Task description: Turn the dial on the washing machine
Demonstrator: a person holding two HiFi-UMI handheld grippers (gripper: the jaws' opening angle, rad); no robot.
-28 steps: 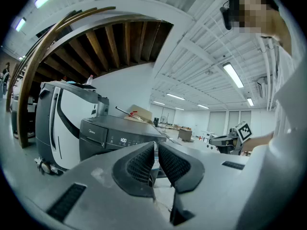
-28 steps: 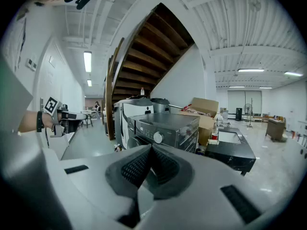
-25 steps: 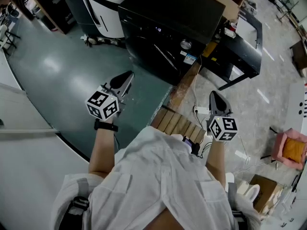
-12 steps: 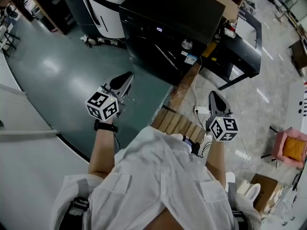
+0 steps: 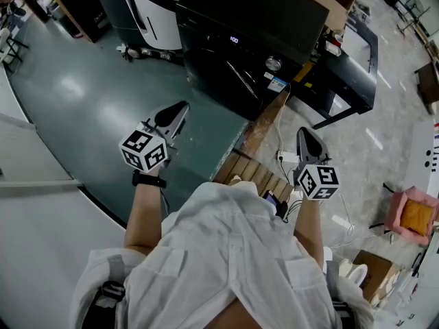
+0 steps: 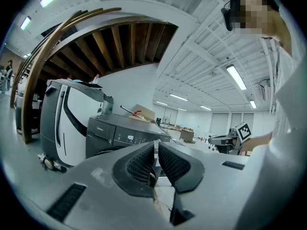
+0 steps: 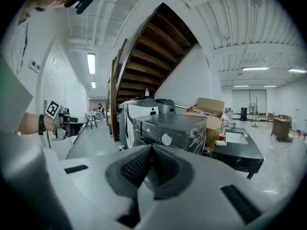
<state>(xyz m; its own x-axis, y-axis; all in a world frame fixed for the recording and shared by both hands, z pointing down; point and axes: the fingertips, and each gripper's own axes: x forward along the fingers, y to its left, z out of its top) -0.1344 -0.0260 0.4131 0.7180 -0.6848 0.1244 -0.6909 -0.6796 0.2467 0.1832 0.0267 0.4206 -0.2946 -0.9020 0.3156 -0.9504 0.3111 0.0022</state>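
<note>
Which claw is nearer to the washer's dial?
Right. The right claw is short of the dial, almost straight in front of it. The left claw is farther away, off to the dial's left. Neither touches it.

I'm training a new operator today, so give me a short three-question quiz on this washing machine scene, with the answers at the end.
1. Fill in: seen from the person, the dial sits at the ___ end of the washing machine panel.
2. The left gripper has its jaws: A wide apart; B together, holding nothing; C closed on the dial.
3. True or false, about the right gripper: it touches the dial.
Key: 1 right; 2 B; 3 false, it is held well short of the machine.
</note>
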